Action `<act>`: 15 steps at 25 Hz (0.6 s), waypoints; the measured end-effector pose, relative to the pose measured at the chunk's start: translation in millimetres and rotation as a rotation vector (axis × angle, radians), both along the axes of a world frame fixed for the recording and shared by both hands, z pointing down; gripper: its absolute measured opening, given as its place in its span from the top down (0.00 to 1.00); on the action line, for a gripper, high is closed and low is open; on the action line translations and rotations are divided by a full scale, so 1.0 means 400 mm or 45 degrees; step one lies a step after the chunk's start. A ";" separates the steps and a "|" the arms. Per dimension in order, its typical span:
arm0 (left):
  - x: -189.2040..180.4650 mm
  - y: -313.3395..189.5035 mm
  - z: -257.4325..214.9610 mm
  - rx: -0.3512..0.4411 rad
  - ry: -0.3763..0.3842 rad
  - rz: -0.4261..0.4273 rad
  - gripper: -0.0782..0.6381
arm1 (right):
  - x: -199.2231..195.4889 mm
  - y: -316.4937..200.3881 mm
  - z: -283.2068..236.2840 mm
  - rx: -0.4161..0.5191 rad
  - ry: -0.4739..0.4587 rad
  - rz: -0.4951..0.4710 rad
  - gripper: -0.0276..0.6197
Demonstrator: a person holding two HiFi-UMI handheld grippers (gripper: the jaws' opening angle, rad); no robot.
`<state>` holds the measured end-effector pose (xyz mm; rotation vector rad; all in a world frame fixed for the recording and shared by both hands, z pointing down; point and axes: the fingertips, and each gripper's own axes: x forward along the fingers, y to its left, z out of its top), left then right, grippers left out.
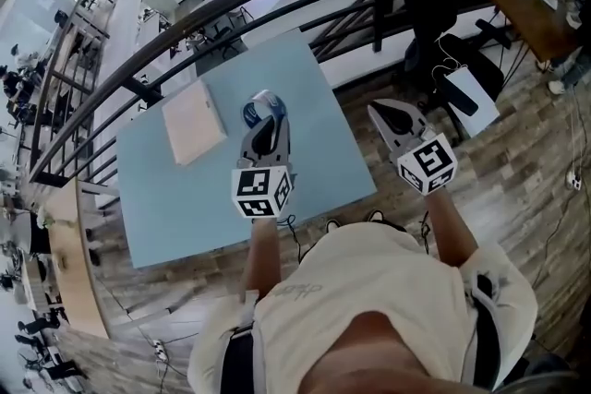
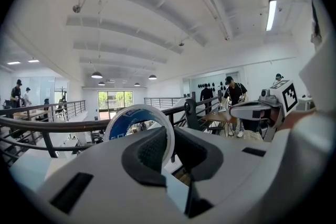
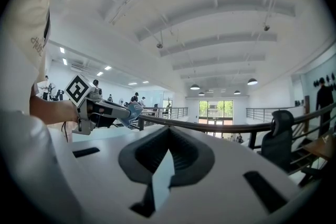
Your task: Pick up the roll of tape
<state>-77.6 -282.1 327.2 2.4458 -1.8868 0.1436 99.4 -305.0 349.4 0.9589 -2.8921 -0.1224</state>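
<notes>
Roll of tape (image 2: 119,124) pinched edge-on in left hand-held gripper (image 2: 169,140) jaws, over blue counter (image 1: 185,198); its blue label print unreadable (too small). Right hand-held gripper (image 3: 168,134) pressed together, empty, apart to the right.

Left gripper (image 1: 268,117) pointing level ahead, jaws clamping roll of tape (image 2: 122,119); right gripper (image 1: 380,113) hovering alongside, jaws pressing together, gripping nothing.

At the centre of the frame the left gripper (image 1: 267,109) is over a light blue table (image 1: 185,198), with the roll of tape (image 1: 256,110) at its tips. A flat beige box (image 1: 194,120) lies to its left. The right gripper (image 1: 380,112) is right of the table, above the wooden floor (image 1: 517,161).
</notes>
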 end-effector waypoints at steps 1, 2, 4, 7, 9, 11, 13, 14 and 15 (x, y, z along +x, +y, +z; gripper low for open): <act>0.000 0.001 0.001 0.000 0.002 0.002 0.81 | 0.000 -0.001 0.001 -0.003 0.001 0.003 0.95; 0.000 0.002 0.003 0.001 0.005 0.003 0.81 | 0.000 -0.001 0.002 -0.006 0.002 0.006 0.95; 0.000 0.005 0.010 0.001 0.011 0.004 0.81 | -0.001 0.002 0.002 -0.009 0.008 0.009 0.95; -0.001 0.007 0.019 0.002 0.019 0.005 0.81 | 0.001 0.006 0.007 -0.008 0.017 0.019 0.95; 0.001 0.006 0.020 0.006 0.023 0.008 0.81 | 0.005 0.006 0.012 -0.003 0.018 0.022 0.95; 0.000 0.005 0.018 0.007 0.025 0.011 0.81 | 0.008 0.004 0.014 0.000 0.022 0.025 0.95; -0.001 0.003 0.018 0.006 0.028 0.012 0.81 | 0.009 0.004 0.016 -0.002 0.025 0.028 0.95; -0.002 0.002 0.018 0.006 0.030 0.013 0.81 | 0.009 0.004 0.017 -0.005 0.026 0.031 0.95; -0.003 0.002 0.018 0.005 0.032 0.013 0.81 | 0.010 0.004 0.018 -0.008 0.028 0.034 0.95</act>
